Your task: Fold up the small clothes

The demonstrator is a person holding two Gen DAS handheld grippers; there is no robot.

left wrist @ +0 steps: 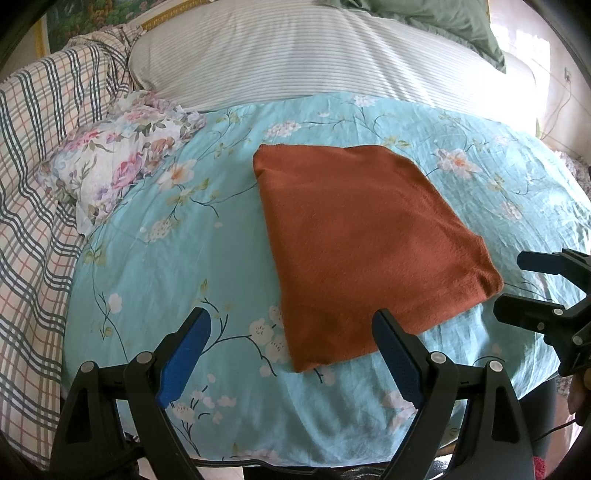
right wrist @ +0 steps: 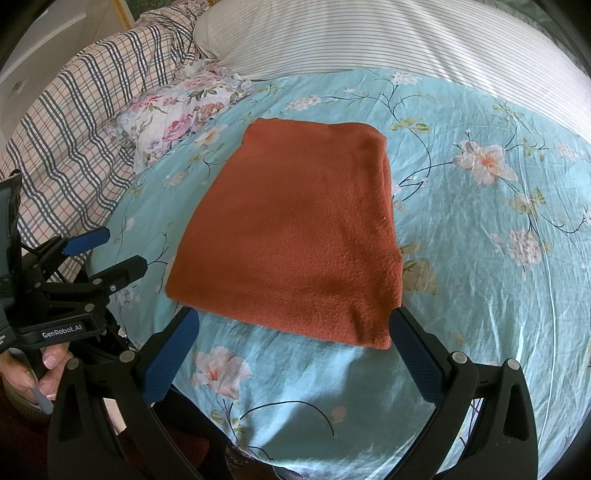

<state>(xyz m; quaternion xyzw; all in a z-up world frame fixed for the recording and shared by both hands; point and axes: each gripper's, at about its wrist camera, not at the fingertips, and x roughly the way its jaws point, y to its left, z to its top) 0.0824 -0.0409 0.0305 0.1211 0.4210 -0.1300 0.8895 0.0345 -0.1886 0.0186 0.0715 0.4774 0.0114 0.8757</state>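
One cloth [left wrist: 362, 247], rust-orange and already folded into a thick rectangle, lies flat on the blue floral sheet [left wrist: 207, 236], near the middle of the bed. We hold both grippers just short of its near edge. The left gripper [left wrist: 291, 328] has its jaws wide and empty, and so does the right gripper [right wrist: 295, 328].

We judge the cloth soft, light and limp, with a fuzzy knit that should not slip between the pads. Its layers could slide apart, so we would pinch a corner or the doubled edge through all layers.

The left view shows the cloth at 12 to 1 o'clock, the right gripper at 3 o'clock, and a green pillow [left wrist: 443, 18] at the top. The right view shows the hand [right wrist: 40, 373] on the left gripper at 8 o'clock, and the stacked layers on the cloth's right edge.
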